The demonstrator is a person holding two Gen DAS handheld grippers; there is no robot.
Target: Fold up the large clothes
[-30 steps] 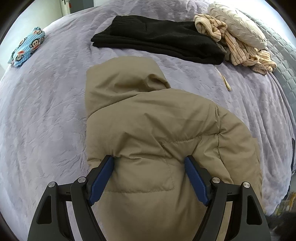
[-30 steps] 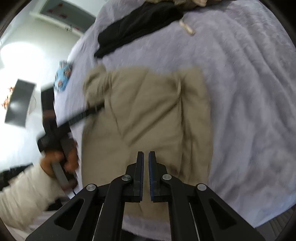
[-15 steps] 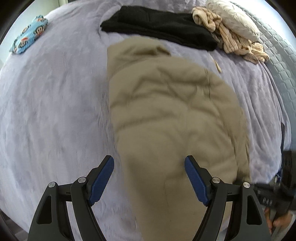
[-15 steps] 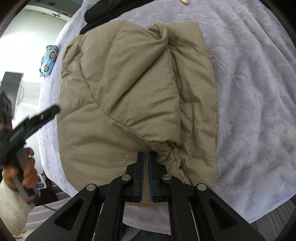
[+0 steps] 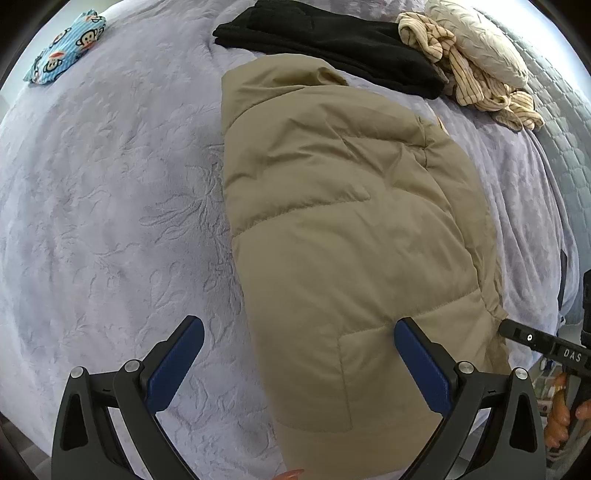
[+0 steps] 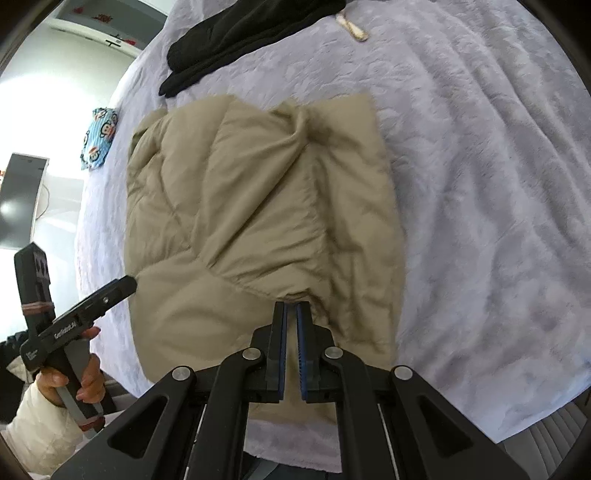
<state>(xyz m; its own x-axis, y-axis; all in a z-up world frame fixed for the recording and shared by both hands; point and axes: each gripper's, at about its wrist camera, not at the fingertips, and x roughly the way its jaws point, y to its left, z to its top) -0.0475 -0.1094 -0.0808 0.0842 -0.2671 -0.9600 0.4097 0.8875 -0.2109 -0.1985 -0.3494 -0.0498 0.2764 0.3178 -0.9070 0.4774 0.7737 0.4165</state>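
A tan puffer jacket (image 5: 340,236) lies folded lengthwise on the lilac bedspread (image 5: 103,206), hood toward the far side. My left gripper (image 5: 299,354) is open above the jacket's near left edge and holds nothing. My right gripper (image 6: 291,314) is shut on a pinch of the jacket (image 6: 258,206) at its near hem; the fabric bunches at the fingertips. The right gripper also shows at the right edge of the left wrist view (image 5: 506,328), touching the jacket's side. The left gripper shows in the right wrist view (image 6: 129,286) at the jacket's left edge.
Folded black clothes (image 5: 332,33) lie behind the jacket. A striped beige garment (image 5: 476,81) and a cream pillow (image 5: 480,40) sit at the back right. A blue monkey-print cloth (image 5: 66,48) lies at the back left. The bed's near edge (image 6: 480,435) is close below.
The left gripper pulled back and left off the jacket. The right gripper, shut, came down onto the jacket's hem and now pinches it. The jacket's right side now lies folded over.
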